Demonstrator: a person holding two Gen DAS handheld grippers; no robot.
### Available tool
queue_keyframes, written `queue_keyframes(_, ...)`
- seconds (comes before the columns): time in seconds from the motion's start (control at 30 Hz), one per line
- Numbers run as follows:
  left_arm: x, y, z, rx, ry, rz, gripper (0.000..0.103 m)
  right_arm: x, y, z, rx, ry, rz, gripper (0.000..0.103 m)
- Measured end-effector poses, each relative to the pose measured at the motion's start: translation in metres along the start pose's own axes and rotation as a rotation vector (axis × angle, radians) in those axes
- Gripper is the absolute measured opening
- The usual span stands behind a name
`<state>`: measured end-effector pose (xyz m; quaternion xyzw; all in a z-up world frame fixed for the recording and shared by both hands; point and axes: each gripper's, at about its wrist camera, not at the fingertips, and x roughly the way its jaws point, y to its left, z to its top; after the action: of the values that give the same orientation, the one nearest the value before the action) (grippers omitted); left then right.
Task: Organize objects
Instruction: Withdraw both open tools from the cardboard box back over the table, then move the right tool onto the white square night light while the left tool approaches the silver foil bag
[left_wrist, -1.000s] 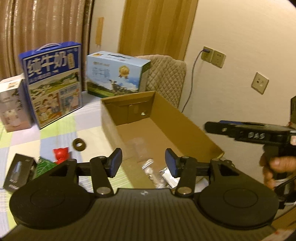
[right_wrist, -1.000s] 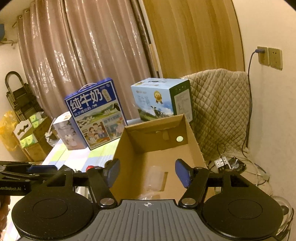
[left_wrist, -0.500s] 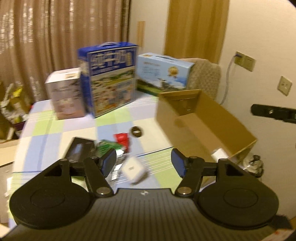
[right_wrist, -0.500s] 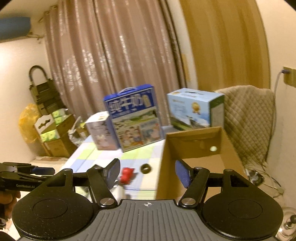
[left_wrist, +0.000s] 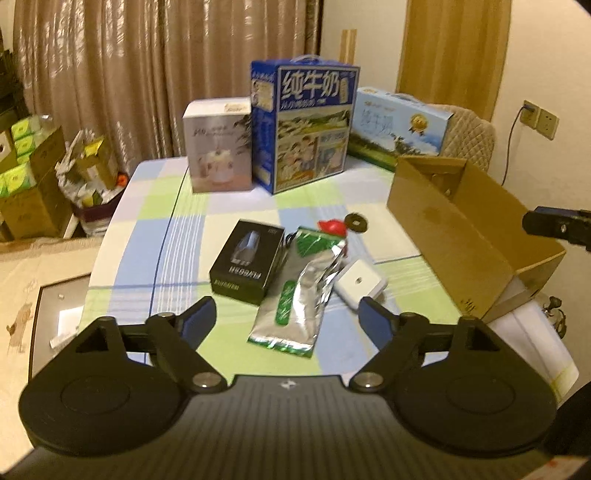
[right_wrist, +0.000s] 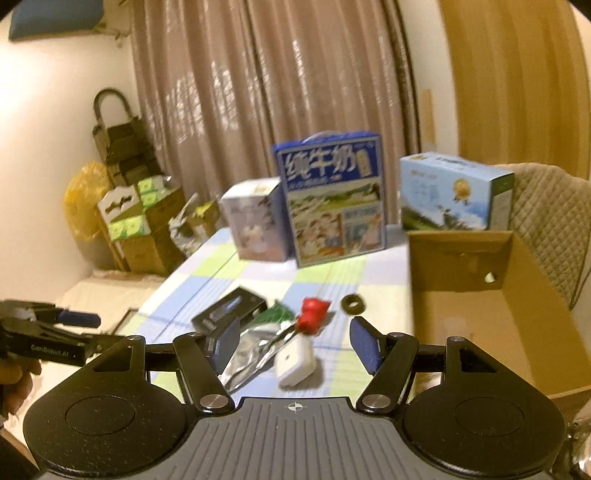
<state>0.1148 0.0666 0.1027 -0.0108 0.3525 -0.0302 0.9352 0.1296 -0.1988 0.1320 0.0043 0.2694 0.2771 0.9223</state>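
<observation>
The checked tabletop (left_wrist: 236, 216) carries, mid-frame, a black box (left_wrist: 246, 261), foil pouch (left_wrist: 300, 300), white adapter (left_wrist: 360, 283); right, a cardboard box (left_wrist: 436, 225).

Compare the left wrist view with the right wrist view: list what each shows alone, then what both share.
Left only: dark framed panel lying on the floor.
Right only: yellow plastic bag, dark folded hand trolley.
Both: open brown cardboard box, black product box, silver-green foil pouch, white square adapter, red toy, blue milk carton.

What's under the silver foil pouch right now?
The foil pouch lies on the checked tablecloth, its upper end overlapping a green packet. Anything else beneath it is covered.
</observation>
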Motion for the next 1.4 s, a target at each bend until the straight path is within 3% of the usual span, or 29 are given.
queue_keyframes(0.27, 0.04, 0.016, -0.022, -0.008, 0.04, 0.01, 0.09, 0.06, 0.022, -0.04, -0.126, 0.076, -0.028, 0.064)
queue_keyframes(0.57, 0.098, 0.027, -0.035, -0.005, 0.087, 0.007, 0.09, 0.112, 0.026, -0.074, -0.259, 0.117, -0.067, 0.067)
queue_keyframes(0.83, 0.124, 0.022, -0.028, 0.033, 0.089, -0.018, 0.093, 0.155, 0.028, -0.082, -0.371, 0.143, -0.094, 0.072)
queue_keyframes(1.27, 0.163, 0.029, -0.023, 0.003, 0.131, -0.035, 0.093, 0.207, 0.025, -0.093, -0.485, 0.2, -0.144, 0.073)
queue_keyframes(1.4, 0.166, 0.024, -0.022, 0.021, 0.136, -0.049, 0.093, 0.212, 0.027, -0.091, -0.508, 0.179, -0.151, 0.073)
